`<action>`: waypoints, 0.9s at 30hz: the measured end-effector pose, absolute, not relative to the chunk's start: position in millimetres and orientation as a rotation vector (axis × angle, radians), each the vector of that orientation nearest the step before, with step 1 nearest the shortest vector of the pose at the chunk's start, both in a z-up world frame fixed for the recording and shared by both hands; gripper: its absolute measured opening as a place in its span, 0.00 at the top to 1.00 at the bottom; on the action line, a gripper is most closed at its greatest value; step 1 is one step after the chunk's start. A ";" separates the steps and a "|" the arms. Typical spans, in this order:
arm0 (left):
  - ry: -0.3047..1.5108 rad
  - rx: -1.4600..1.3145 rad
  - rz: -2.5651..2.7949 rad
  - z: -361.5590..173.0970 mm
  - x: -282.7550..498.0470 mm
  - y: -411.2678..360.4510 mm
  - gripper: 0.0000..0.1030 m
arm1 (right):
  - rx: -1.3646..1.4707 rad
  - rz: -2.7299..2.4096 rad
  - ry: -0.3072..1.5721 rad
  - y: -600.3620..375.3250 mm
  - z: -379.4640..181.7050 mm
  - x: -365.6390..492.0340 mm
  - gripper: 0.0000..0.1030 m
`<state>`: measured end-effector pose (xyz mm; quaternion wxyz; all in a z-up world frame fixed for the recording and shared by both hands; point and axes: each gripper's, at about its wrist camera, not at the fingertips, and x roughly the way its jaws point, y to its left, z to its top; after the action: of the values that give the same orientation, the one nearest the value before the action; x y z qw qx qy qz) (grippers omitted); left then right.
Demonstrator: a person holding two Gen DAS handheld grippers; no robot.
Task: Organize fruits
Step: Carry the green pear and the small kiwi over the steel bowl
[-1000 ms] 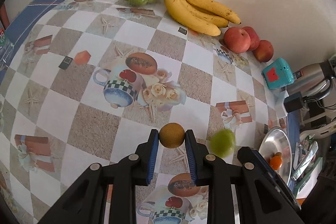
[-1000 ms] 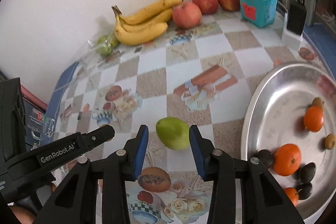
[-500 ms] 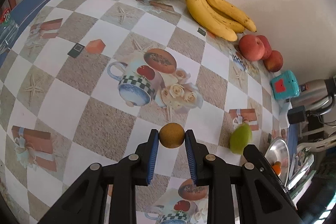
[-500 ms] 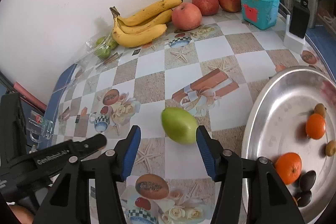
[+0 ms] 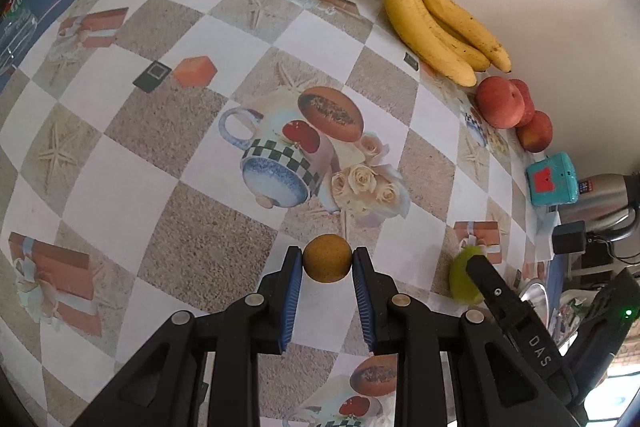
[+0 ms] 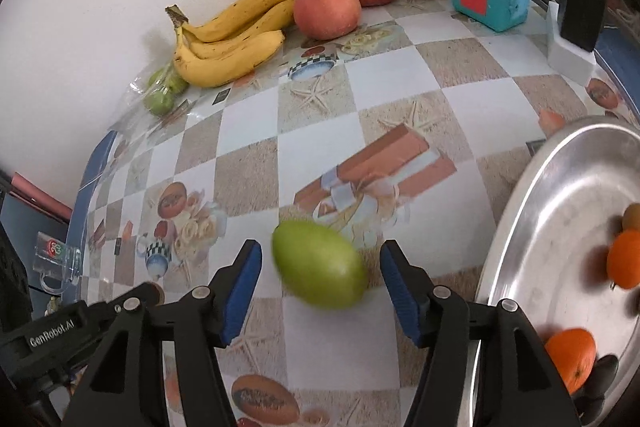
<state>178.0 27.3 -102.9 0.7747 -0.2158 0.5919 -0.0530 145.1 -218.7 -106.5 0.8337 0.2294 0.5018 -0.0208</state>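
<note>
Checkered desk (image 6: 472, 75) was shown: green fruit (image 6: 320, 265) released between the just-opened right hand-held gripper (image 6: 320, 291); brown fruit (image 5: 327, 258) was clamped by the left hand-held gripper (image 5: 326, 267). Placement toward the bananas (image 5: 436, 19), two o'clock, was judged next.

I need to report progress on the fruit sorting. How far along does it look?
Done: bananas and apples lie grouped along the wall.

In hand: the left gripper holds a small brown fruit. The right gripper, jaws just opening, has let go of the green fruit on the table.

Left: oranges and small fruits still mixed on the metal tray.
</note>
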 end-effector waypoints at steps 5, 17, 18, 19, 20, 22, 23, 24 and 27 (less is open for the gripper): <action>1.290 -0.458 -0.124 -105.4 178.5 22.3 0.73 | 0.446 -0.053 1.069 -214.4 -106.5 150.1 0.39; 1.284 -0.474 -0.141 -100.3 176.2 23.3 0.73 | 0.461 0.014 1.052 -201.9 -96.0 144.3 0.57; 1.283 -0.473 -0.147 -98.5 175.0 22.5 0.73 | 0.459 0.019 1.049 -200.5 -93.7 142.7 0.57; 1.282 -0.471 -0.150 -96.9 173.8 22.3 0.73 | 0.452 0.024 1.041 -198.1 -89.5 139.4 0.57; 1.280 -0.469 -0.154 -94.8 172.4 21.6 0.73 | 0.447 0.026 1.034 -196.7 -86.3 137.1 0.57; 1.278 -0.464 -0.158 -91.5 169.5 20.4 0.73 | 0.444 0.029 1.023 -194.3 -79.2 130.7 0.57; 1.278 -0.460 -0.158 -89.9 167.9 19.9 0.73 | 0.446 0.032 1.019 -193.4 -75.6 127.0 0.57; 1.276 -0.457 -0.159 -88.0 166.1 19.5 0.73 | 0.447 0.032 1.015 -192.9 -72.9 123.7 0.57; 1.268 -0.449 -0.163 -81.1 159.7 18.0 0.73 | 0.441 0.031 1.005 -191.2 -64.2 112.6 0.57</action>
<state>159.7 18.0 -81.1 0.7790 -0.2078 0.5867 -0.0754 112.5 -191.2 -64.2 0.8531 0.2094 0.4777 0.0146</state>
